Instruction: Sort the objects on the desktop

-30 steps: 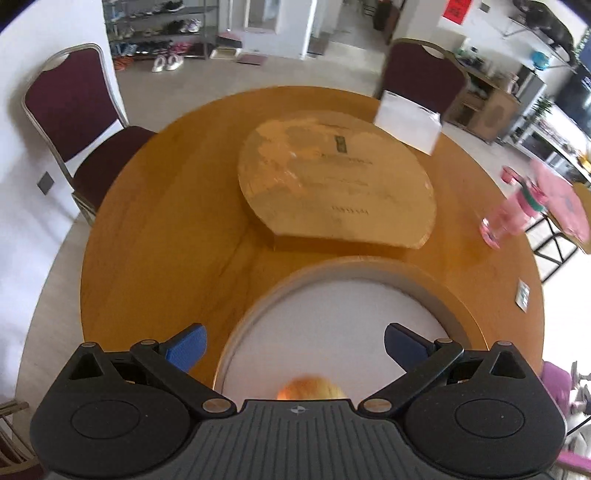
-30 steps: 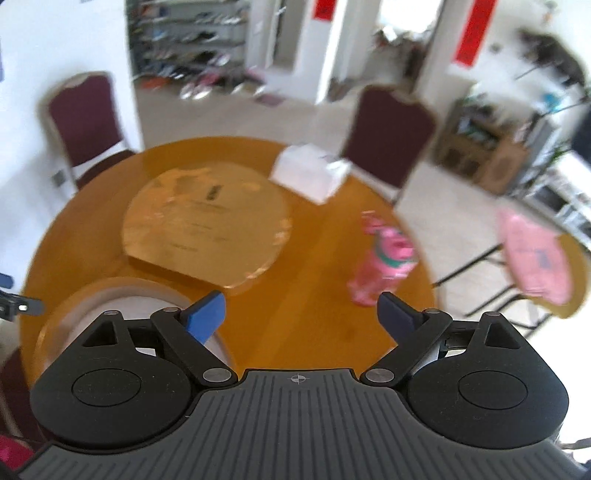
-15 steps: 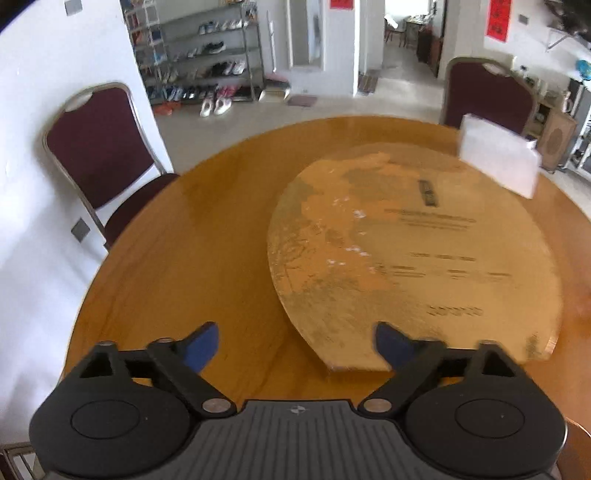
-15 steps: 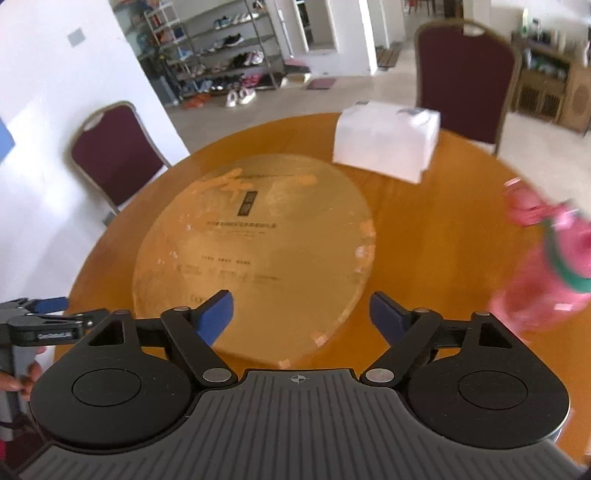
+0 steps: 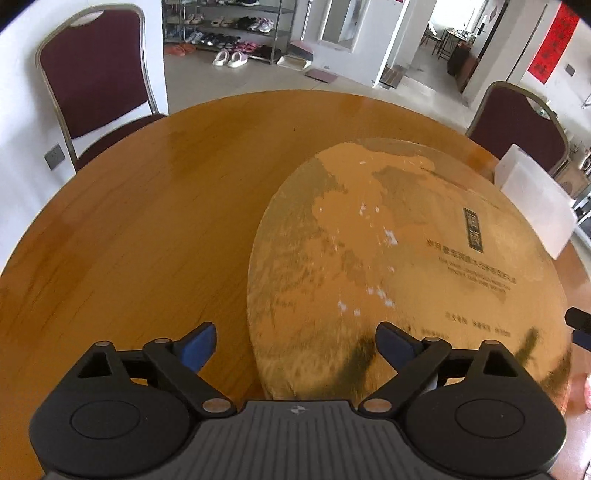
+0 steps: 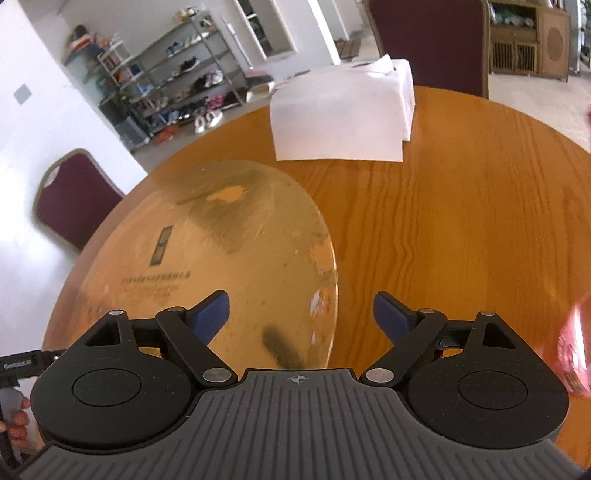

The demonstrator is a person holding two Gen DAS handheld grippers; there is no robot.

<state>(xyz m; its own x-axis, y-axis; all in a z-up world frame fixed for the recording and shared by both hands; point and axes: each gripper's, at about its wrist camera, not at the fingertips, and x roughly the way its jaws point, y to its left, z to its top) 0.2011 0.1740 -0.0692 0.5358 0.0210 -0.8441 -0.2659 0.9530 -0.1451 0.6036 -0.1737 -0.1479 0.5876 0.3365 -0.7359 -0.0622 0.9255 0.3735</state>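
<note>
A white tissue pack (image 6: pixel 343 114) lies at the far side of the round wooden table (image 6: pixel 480 229); it also shows at the right edge of the left wrist view (image 5: pixel 535 199). A pink bottle (image 6: pixel 576 343) is blurred at the right edge of the right wrist view. My left gripper (image 5: pixel 295 341) is open and empty above the near edge of the gold turntable (image 5: pixel 406 266). My right gripper (image 6: pixel 301 314) is open and empty above the turntable's right edge (image 6: pixel 240 258).
Maroon chairs stand around the table: one at the far left (image 5: pixel 96 74), one at the far right (image 5: pixel 517 122), one behind the tissue pack (image 6: pixel 428 40). A shoe rack (image 5: pixel 236 26) stands by the far wall. The left gripper's body (image 6: pixel 22 363) shows at the left edge.
Both grippers have moved forward over the table. The white tray with the orange object has dropped out of the left view. The tissue pack looms larger and the bottle has slid to the right edge.
</note>
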